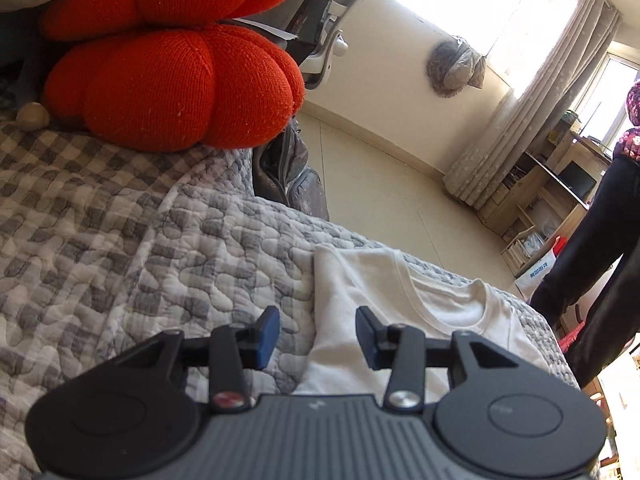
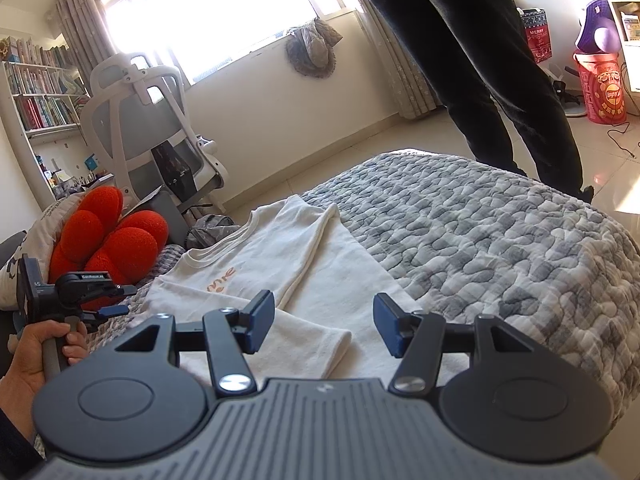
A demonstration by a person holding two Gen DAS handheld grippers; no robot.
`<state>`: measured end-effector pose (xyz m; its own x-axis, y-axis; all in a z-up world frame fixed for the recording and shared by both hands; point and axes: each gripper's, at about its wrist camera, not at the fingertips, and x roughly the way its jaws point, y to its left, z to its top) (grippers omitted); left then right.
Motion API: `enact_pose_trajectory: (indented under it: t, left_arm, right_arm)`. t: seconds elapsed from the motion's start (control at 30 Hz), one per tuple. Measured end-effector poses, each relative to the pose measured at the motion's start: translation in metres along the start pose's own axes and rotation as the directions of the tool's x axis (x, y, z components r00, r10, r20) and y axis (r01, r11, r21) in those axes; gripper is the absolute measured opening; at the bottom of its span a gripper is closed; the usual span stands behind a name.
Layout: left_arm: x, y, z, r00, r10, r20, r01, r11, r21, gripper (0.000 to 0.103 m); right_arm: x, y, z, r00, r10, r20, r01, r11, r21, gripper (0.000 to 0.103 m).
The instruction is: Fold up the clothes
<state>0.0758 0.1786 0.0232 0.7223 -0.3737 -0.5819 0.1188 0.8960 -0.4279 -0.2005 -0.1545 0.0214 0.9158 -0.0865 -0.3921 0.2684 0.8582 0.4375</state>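
A white T-shirt (image 2: 276, 256) with an orange print lies flat on the grey quilted bedspread (image 2: 500, 240), one side folded in over its body. My right gripper (image 2: 324, 322) hovers open just above the shirt's near folded end, nothing between its fingers. In the left wrist view the shirt's collar (image 1: 440, 308) lies ahead and to the right. My left gripper (image 1: 318, 334) is open over the shirt's left edge and holds nothing. The right wrist view also shows the left gripper (image 2: 120, 300), held in a hand (image 2: 36, 352) beside the shirt.
A red knitted cushion (image 1: 172, 84) sits on the bed at the left. A person in dark trousers (image 2: 480, 60) stands at the bed's far side. A white office chair (image 2: 152, 120), a bag (image 1: 288, 168) on the floor and bookshelves (image 2: 36, 96) stand beyond the bed's edge.
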Motion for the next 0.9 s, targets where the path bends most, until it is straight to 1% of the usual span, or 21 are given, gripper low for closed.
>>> enact_pose_trajectory:
  t: [0.07, 0.13, 0.2, 0.23, 0.3, 0.37, 0.4, 0.5, 0.67, 0.9]
  left_arm:
    - [0.004, 0.001, -0.008, 1.000, 0.009, -0.021, -0.008, 1.000, 0.010, 0.045]
    - [0.007, -0.004, -0.014, 1.000, 0.027, -0.016, -0.026, 0.998, 0.049, 0.044]
    - [0.010, -0.011, -0.018, 0.999, 0.054, -0.006, -0.053, 0.993, 0.101, 0.040]
    - [0.011, -0.014, -0.019, 0.998, 0.066, -0.003, -0.065, 0.991, 0.120, 0.037]
    - [0.013, -0.018, -0.021, 0.997, 0.082, -0.002, -0.081, 0.986, 0.144, 0.025]
    - [0.013, -0.015, -0.023, 0.998, 0.063, -0.006, -0.062, 0.989, 0.131, 0.016]
    - [0.013, -0.015, -0.023, 0.998, 0.062, -0.003, -0.061, 0.989, 0.132, 0.015]
    - [0.009, -0.014, -0.023, 0.998, 0.063, 0.001, -0.063, 0.987, 0.146, 0.012]
    - [0.005, -0.014, -0.024, 0.998, 0.066, 0.008, -0.066, 0.986, 0.152, 0.012]
    - [0.000, -0.004, -0.023, 0.999, 0.032, -0.007, -0.031, 0.995, 0.093, 0.015]
  right_arm:
    - [0.000, 0.002, 0.000, 1.000, -0.001, -0.001, 0.001, 1.000, -0.007, 0.059]
    - [0.001, 0.004, 0.000, 1.000, -0.002, -0.002, 0.002, 1.000, -0.014, 0.059]
    - [0.000, 0.004, 0.000, 1.000, -0.004, -0.001, 0.004, 1.000, -0.017, 0.059]
    - [0.000, 0.004, 0.000, 1.000, -0.006, 0.000, 0.006, 1.000, -0.016, 0.059]
    - [-0.001, 0.003, 0.001, 1.000, -0.009, 0.002, 0.009, 1.000, -0.013, 0.059]
    - [-0.001, 0.001, 0.001, 1.000, -0.012, 0.003, 0.012, 1.000, -0.010, 0.059]
    - [-0.001, 0.001, 0.001, 1.000, -0.013, 0.003, 0.013, 1.000, -0.010, 0.059]
    - [-0.001, 0.001, 0.001, 1.000, -0.014, 0.002, 0.014, 1.000, -0.011, 0.059]
    - [-0.001, 0.001, 0.001, 1.000, -0.014, 0.001, 0.014, 1.000, -0.012, 0.059]
    - [-0.002, 0.000, 0.001, 1.000, -0.012, 0.004, 0.012, 1.000, -0.009, 0.059]
